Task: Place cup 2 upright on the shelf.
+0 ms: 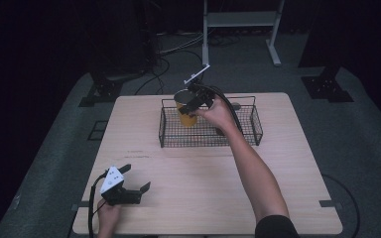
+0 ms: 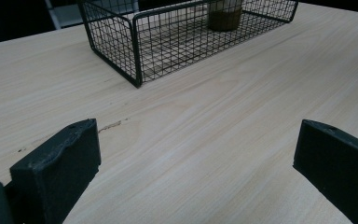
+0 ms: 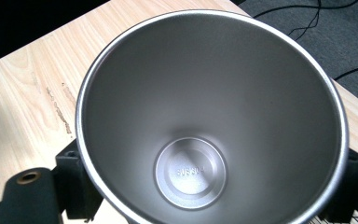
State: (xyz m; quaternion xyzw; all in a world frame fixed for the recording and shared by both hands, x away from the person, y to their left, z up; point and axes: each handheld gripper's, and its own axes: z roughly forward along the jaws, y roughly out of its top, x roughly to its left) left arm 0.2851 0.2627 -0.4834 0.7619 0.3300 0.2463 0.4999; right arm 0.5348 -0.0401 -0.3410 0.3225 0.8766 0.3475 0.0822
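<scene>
Nearest you, by the near left corner of the wooden table (image 1: 278,198), your left gripper (image 1: 138,191) is resting with its jaws spread wide, nothing between them; its own camera is looking across bare wood toward the wire basket (image 2: 135,56).

Farther out, your right arm is reaching over the middle of the table to the basket (image 1: 255,121), which is sitting toward the far edge. There your right gripper (image 1: 191,106) is pinching the yellow steel cup (image 1: 186,116) near its rim, the jaws drawn in on either side of the cup wall. In the right gripper view you are looking straight down into the cup's bare metal inside (image 3: 191,172), with a black jaw showing at each side of it. The cup is standing upright at the left end of the basket, at or just above the mesh floor; which, you cannot tell.

By the look of it, you are placing the cup in the basket. The next move is calling for you to feel it seated flat on the mesh, then spread the jaws and lift clear without tipping it.
</scene>
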